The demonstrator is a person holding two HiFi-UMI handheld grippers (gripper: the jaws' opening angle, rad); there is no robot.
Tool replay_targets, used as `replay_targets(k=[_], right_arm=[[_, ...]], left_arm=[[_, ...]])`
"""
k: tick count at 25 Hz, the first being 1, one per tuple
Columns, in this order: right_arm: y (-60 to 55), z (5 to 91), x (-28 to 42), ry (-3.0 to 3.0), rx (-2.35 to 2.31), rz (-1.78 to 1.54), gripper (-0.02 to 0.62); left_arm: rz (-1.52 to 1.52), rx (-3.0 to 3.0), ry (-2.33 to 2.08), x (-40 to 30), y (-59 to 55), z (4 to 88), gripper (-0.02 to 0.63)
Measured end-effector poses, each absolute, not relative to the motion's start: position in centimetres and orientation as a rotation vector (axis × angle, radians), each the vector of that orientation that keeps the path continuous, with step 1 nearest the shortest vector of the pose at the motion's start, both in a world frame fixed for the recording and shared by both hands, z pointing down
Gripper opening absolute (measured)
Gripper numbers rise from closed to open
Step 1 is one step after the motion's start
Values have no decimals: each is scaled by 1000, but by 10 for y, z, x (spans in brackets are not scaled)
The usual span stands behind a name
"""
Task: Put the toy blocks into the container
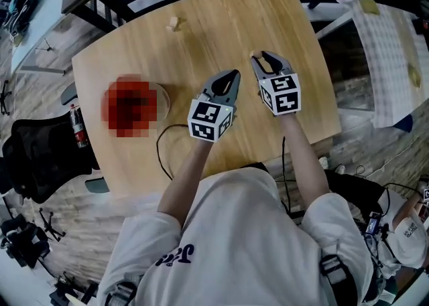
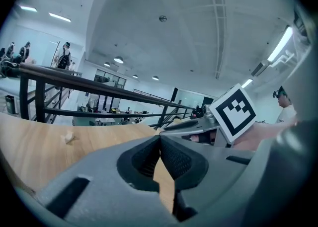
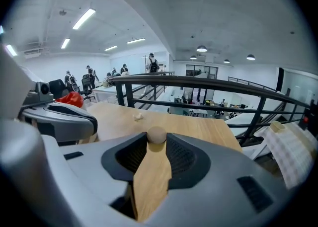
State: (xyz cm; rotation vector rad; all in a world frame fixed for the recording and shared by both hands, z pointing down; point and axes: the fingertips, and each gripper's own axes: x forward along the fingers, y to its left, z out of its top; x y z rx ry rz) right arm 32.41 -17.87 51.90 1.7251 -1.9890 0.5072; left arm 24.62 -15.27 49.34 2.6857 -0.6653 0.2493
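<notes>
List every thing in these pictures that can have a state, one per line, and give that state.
left gripper: shut, nothing between its jaws.
right gripper: shut on the wooden ball.
wooden ball: pinched at the right gripper's jaw tips.
small block: lying loose on the table, apart from both grippers.
container: upright on the table; contents cannot be made out.
</notes>
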Motion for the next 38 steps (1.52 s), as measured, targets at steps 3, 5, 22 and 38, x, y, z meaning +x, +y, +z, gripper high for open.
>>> replay_targets(k=[3, 5, 22, 38], right_arm=[[-163, 502, 292, -2048, 1697, 495, 127], [-155, 493, 271, -2096, 1678, 493, 127], [-131, 442, 86, -2367, 1392, 391, 127], [-156, 469, -59, -2454, 1027, 330, 127]], left_arm=[[231, 2701, -716, 220, -142, 481, 14], [219, 2706, -755, 200, -136, 473, 14], [83, 2591, -1111, 28, -113, 447, 15], [29, 2384, -1418, -99, -115, 464, 14]])
